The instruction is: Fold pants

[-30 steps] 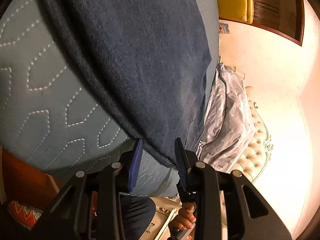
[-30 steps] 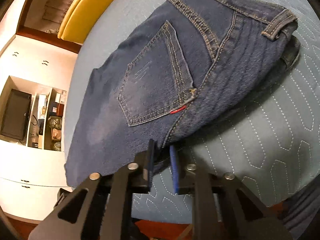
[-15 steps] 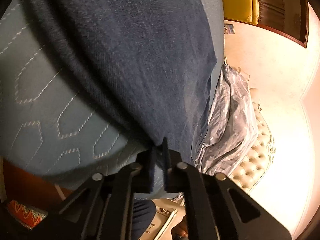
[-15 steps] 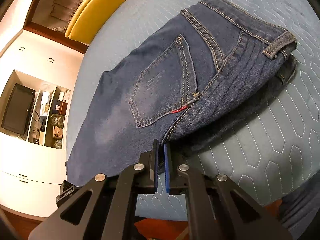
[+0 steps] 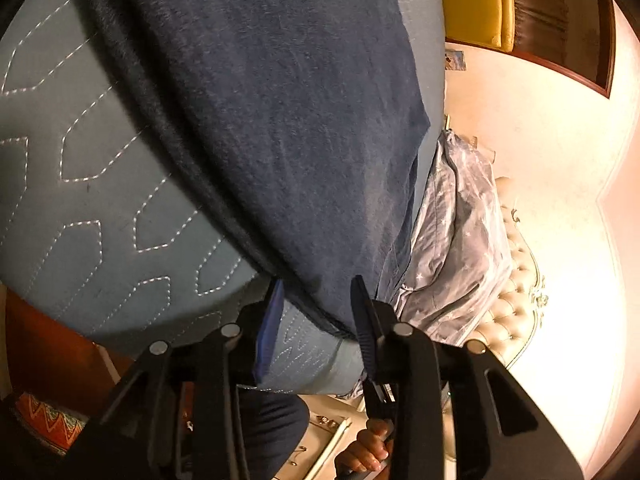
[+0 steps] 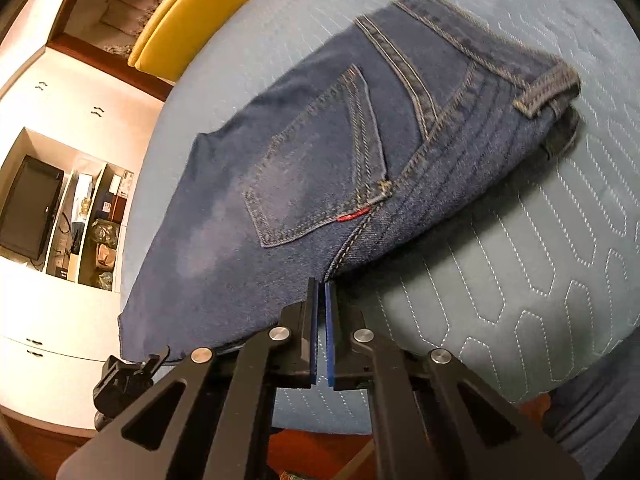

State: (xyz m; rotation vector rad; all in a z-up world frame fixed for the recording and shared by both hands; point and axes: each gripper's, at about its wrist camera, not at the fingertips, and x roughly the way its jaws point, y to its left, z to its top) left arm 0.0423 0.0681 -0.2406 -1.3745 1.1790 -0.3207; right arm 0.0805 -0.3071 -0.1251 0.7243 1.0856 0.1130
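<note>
Two grippers are working heavy, floppy jeans (image 6: 320, 168) near the mattress edge (image 6: 540, 280): right gripper (image 6: 321, 292) clenched at the seam, left gripper (image 5: 316, 300) opening, straddling the leg edge unpinched.

Place: a home bedroom
Signs: quilted bed (image 6: 520, 280), tufted headboard (image 5: 516, 280), yellow armchair (image 6: 180, 20), white wardrobe with television (image 6: 28, 204)

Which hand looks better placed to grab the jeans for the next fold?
Probably left. The left gripper is opening its jaws with the jeans edge between them, ready to clamp. The right gripper is shut at the jeans' seam and must reopen first.
</note>
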